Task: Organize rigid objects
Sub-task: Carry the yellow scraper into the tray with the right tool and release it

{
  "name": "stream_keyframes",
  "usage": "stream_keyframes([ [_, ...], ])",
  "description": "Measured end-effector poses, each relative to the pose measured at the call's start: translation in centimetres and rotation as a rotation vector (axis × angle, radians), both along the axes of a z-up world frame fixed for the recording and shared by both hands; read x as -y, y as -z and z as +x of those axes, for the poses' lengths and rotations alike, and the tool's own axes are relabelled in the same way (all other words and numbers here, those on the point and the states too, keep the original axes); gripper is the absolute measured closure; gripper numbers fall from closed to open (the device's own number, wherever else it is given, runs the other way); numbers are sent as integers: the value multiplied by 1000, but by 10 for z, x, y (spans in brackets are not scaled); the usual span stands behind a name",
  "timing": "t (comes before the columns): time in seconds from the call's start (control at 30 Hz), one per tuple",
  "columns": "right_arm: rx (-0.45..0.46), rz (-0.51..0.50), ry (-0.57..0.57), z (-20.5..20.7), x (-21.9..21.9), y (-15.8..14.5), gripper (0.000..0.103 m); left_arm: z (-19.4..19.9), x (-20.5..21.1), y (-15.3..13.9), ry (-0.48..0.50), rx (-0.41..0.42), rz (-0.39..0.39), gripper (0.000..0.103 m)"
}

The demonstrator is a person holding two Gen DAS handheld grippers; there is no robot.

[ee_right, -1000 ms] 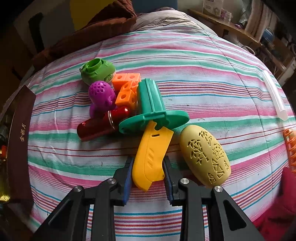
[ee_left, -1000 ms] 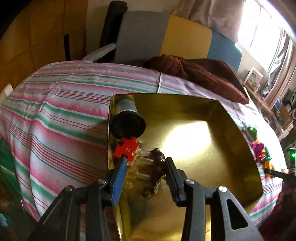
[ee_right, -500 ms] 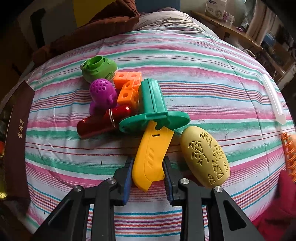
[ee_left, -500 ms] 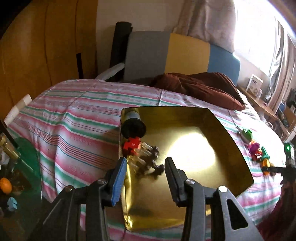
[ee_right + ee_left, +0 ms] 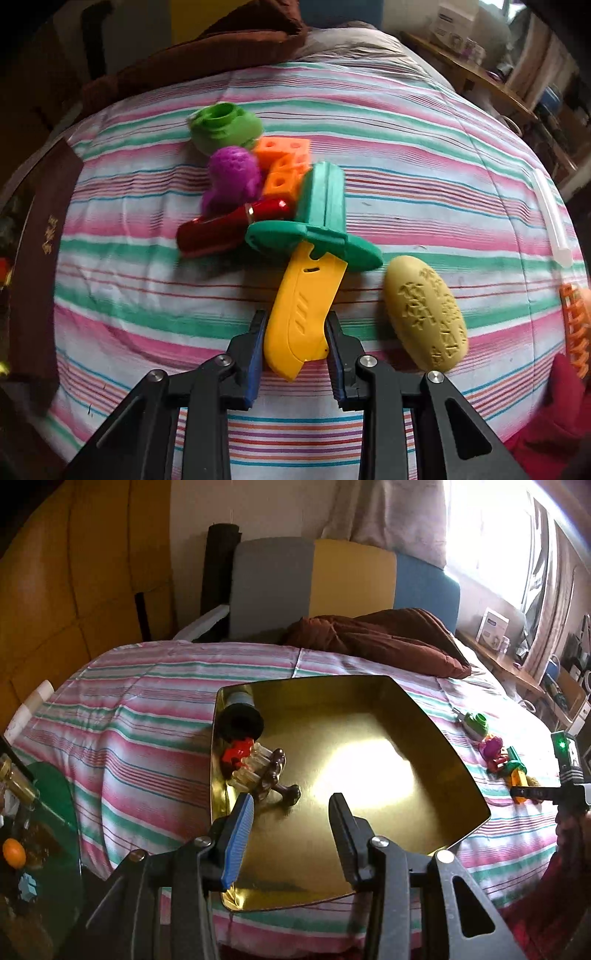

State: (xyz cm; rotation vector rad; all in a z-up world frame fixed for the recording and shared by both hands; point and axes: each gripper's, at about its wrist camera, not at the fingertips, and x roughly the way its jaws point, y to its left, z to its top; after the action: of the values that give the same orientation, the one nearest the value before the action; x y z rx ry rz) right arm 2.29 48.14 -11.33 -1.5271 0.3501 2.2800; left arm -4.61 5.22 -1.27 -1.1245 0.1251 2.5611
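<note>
Gold tray point(image 5: 424, 716) holding black spool point(image 5: 240, 722), red puzzle piece point(image 5: 236, 751), brown-and-clear toy point(image 5: 264, 775) at 9 o'clock, left gripper point(image 5: 291, 830) fingers wide, empty — pulled back since, right gripper point(image 5: 295, 343) clamping yellow handle point(image 5: 303, 314).

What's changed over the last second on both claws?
The left claw has let go of the brown-and-clear toy, left it in the gold tray beside the red piece, and pulled back, open. The right claw stays closed on the yellow tool; the pile looks undisturbed.

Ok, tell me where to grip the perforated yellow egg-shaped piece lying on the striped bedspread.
Grip the perforated yellow egg-shaped piece across its narrow middle, coming from above on its near end. Its long axis runs roughly away from the right gripper, so the short width probably fits between the fingers.
</note>
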Motion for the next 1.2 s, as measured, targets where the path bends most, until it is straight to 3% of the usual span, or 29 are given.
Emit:
stream_keyframes([
  [0.47, -15, -117, -281, -9, 63, -4, 73, -1, 14, 5, -41, 7, -9, 61],
  [0.73, -173, -133, -326, -10, 111, -55, 73, -4, 37, 3, -107, -3, 16, 61],
  [0.97, -303, -188, -517, -36, 196, -101, 73, -11, 71, -1, -208, -12, 34, 61],
  [1.07, -295, -240, -622, -49, 247, -103, 73, -14, 88, -3, -255, -14, 48, 61],
  [1.2, -230, -293, -736, -72, 313, -83, 73, -14, 108, -2, -301, -14, 51, 61],
])
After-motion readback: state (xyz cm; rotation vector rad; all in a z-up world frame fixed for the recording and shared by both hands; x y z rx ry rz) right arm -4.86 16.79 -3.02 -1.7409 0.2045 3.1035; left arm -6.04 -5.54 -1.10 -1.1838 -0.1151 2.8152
